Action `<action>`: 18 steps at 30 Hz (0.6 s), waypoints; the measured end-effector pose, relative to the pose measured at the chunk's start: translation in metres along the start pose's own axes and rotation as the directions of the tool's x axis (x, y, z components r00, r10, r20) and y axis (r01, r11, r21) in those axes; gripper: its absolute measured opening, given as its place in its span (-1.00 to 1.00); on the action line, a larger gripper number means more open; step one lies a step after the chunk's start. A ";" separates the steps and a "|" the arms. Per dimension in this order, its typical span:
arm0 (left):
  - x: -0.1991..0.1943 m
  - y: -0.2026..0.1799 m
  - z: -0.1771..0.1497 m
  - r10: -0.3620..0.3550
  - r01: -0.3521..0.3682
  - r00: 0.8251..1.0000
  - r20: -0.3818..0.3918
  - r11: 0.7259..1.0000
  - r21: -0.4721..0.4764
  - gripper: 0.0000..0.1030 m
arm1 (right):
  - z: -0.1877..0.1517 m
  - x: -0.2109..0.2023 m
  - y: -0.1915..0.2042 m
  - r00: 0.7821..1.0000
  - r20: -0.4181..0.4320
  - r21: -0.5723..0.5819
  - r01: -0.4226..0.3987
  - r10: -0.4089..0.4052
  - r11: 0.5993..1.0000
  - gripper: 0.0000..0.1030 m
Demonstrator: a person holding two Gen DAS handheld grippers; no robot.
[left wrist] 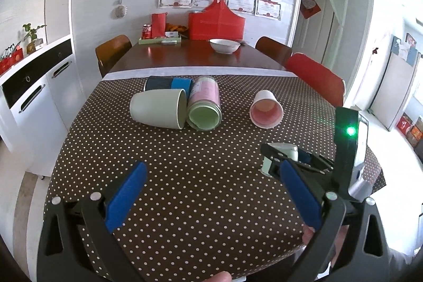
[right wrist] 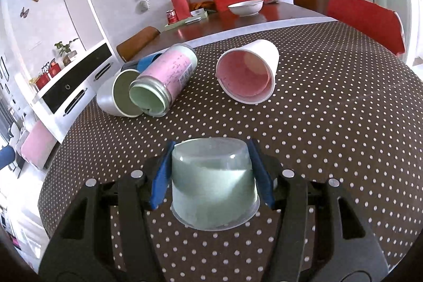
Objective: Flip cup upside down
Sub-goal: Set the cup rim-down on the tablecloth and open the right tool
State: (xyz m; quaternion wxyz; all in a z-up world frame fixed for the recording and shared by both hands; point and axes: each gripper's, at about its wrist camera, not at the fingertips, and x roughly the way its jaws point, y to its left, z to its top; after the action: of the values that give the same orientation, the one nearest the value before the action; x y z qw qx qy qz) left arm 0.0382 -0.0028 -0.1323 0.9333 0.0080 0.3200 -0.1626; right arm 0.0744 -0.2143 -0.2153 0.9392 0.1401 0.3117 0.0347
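The polka-dot tablecloth point(right wrist: 330, 123), brown fabric with small white dots, covers the whole work surface. At about 11 o'clock in the right wrist view three containers lie on their sides, bunched together: a matte cream cup point(right wrist: 111, 94), a pink-labelled jar point(right wrist: 169, 75) with a threaded mouth, and a dark cup with a blue band point(right wrist: 146, 61) behind them. At 12 o'clock lies a white paper cup point(right wrist: 248, 70), pink inside, well apart from the bunch. The left gripper point(left wrist: 211, 192) hangs spread wide, holding nothing. The right gripper point(right wrist: 212, 176) is clamped by its blue pads on the pale green cup point(right wrist: 214, 184), a smooth, translucent, tapered tub, base up and flared rim down, close over the cloth at 6 o'clock. Thin plastic may buckle under squeeze, and letting go before the rim sits flat could tip it over.
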 end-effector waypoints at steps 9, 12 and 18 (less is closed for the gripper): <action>-0.004 -0.002 -0.007 0.006 -0.006 1.000 -0.002 1.000 -0.007 0.92 | -0.011 -0.025 0.001 1.000 0.016 -0.042 -0.024 0.025 0.999 0.81; -0.009 -0.004 -0.008 0.011 -0.011 1.000 0.006 1.000 -0.008 0.92 | -0.011 -0.033 0.000 0.999 0.023 -0.046 -0.036 0.037 0.998 0.88; -0.029 -0.015 -0.013 0.028 -0.028 0.999 0.045 1.000 0.000 0.92 | -0.005 -0.060 -0.006 0.997 0.067 -0.039 -0.028 0.031 0.999 0.88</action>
State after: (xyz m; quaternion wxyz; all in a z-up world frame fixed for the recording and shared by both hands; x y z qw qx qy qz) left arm 0.0048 -0.0071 -0.1238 0.9425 0.0091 0.2987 -0.1496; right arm 0.0227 -0.2280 -0.1860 0.9510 0.1279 0.2769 0.0498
